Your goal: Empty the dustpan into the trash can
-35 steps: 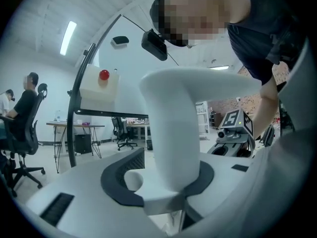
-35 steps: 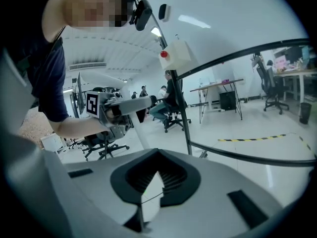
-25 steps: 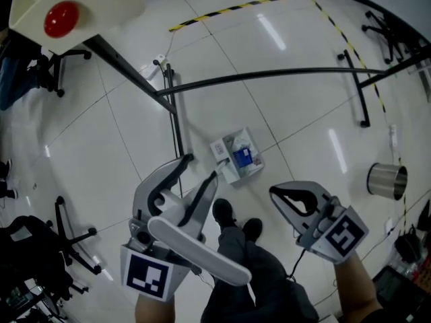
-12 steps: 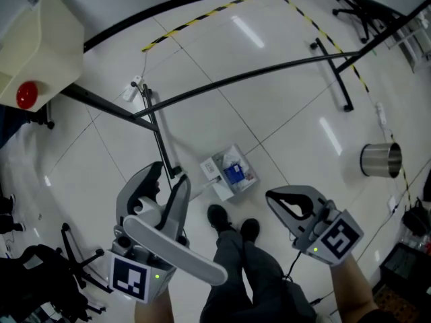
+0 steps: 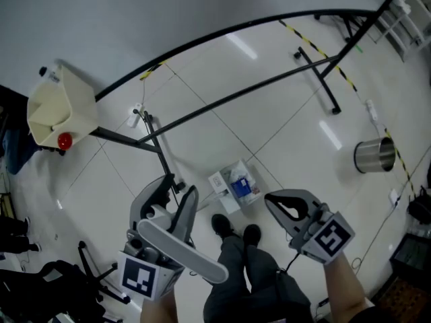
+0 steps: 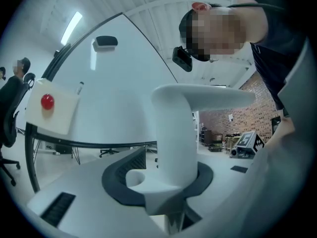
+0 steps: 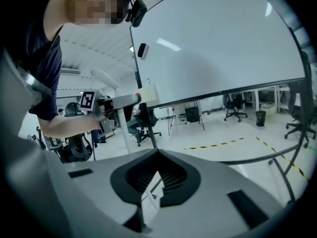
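Head view, left to right. At far left, a cream box (image 5: 57, 106) with a red button (image 5: 64, 140) sits beside a black tube frame (image 5: 232, 99) that crosses the pale tiled floor (image 5: 283, 123). Below these, the left gripper (image 5: 180, 188) is clamped on a thick white handle (image 5: 185, 253). In the left gripper view this handle stands upright between the two jaws, both pads pressed against it, and bends over to the right at its top. Whether the handle joins the dustpan cannot be made out. The dustpan (image 5: 236, 182), white and with a blue-and-white packet in it, shows just beyond the left gripper's tips and just ahead of the person's black shoes (image 5: 223, 225). Whether it rests on the tiles or hangs above them cannot be told. Right of the shoes, the right gripper (image 5: 273, 200) has its jaws together with nothing between them. The right gripper view shows only floor through the slit behind the meeting tips. Well apart to the right, the metal trash can (image 5: 372, 155) stands on the floor with its open mouth showing, beside a line of yellow-and-black tape (image 5: 316, 46).
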